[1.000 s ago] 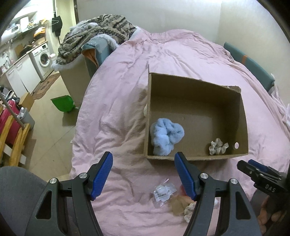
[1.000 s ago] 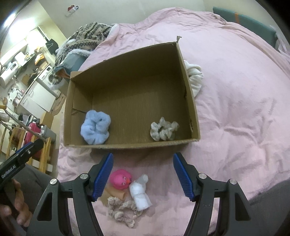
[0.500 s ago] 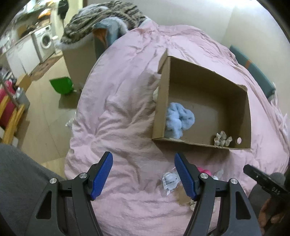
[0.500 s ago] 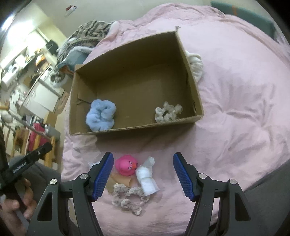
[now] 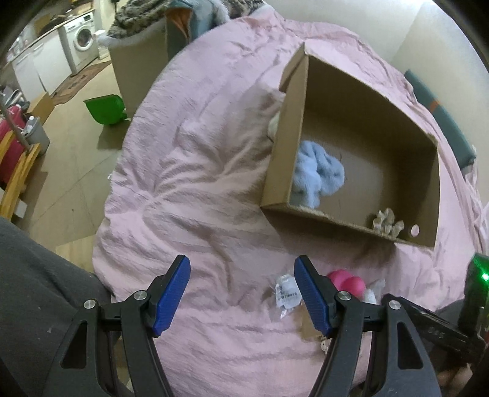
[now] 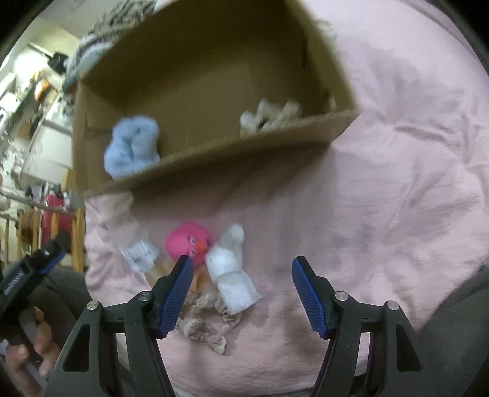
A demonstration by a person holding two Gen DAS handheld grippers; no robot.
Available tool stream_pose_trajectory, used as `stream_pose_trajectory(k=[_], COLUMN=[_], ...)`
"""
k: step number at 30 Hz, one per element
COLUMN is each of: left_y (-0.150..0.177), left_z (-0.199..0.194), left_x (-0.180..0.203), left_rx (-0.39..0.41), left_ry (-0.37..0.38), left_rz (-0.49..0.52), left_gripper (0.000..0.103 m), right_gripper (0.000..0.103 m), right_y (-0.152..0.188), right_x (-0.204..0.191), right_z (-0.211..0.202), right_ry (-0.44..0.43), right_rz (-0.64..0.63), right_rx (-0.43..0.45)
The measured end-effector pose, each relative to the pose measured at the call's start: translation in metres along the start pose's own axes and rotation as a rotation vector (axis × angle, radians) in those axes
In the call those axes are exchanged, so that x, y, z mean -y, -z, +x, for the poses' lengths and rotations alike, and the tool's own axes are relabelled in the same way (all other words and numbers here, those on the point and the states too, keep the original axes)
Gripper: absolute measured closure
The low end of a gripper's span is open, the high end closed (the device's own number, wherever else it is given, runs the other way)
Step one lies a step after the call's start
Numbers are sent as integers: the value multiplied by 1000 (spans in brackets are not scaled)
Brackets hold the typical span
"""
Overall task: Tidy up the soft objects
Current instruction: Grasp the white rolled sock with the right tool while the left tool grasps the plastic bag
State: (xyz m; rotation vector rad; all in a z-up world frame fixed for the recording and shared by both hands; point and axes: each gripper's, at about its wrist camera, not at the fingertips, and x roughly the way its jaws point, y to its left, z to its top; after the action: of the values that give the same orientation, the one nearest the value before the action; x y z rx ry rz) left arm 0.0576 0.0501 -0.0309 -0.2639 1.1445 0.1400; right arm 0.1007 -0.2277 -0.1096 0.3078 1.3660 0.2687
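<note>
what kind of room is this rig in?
Looks like a small home studio: the work surface is a bed with a pink duvet, a washing machine stands among white kitchen units behind it, and knitwear is heaped on an armchair.

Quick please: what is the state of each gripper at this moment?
Left gripper: open, holding nothing, above the pink blanket.
Right gripper: open, holding nothing, the white sock between its fingers.

One open brown cardboard box [image 6: 195, 165] sits on the pink bedspread [image 6: 397, 183]. Inside it lie two items: one fluffy light-blue scrunchie [image 6: 131, 148] and one cream ruffled scrunchie [image 6: 269, 117]. Outside lie four: one pink round toy [image 6: 188, 244], one white rolled sock [image 6: 229, 268], one beige lace scrunchie [image 6: 204, 323] and one clear plastic packet [image 6: 139, 255].
</note>
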Motion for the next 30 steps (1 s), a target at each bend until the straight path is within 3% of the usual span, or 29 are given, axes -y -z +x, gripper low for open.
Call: stream_pose_trajectory(k=[7, 10, 12, 20, 25, 30], left_y=[1, 2, 2, 4, 6, 12], left_z=[4, 5, 7, 15, 19, 35], left_x=[0, -1, -1, -4, -5, 11], left_rx=[-15, -19, -26, -49, -71, -132], left_ry=[-10, -14, -17, -23, -5, 47], left_rz=[7, 6, 7, -1, -14, 26], left_gripper=[35, 35, 35, 35, 36, 37], right_gripper=[56, 73, 89, 95, 95, 94], right_y=[6, 8, 10, 10, 12, 8], right_x=[-19, -22, -23, -22, -20, -17], right_z=[35, 36, 37, 6, -32, -32], right_ry=[61, 72, 72, 1, -70, -96], right_rz=[-98, -117, -127, -115, -104, -82], right_rx=[-119, -118, -123, -19, 124, 121])
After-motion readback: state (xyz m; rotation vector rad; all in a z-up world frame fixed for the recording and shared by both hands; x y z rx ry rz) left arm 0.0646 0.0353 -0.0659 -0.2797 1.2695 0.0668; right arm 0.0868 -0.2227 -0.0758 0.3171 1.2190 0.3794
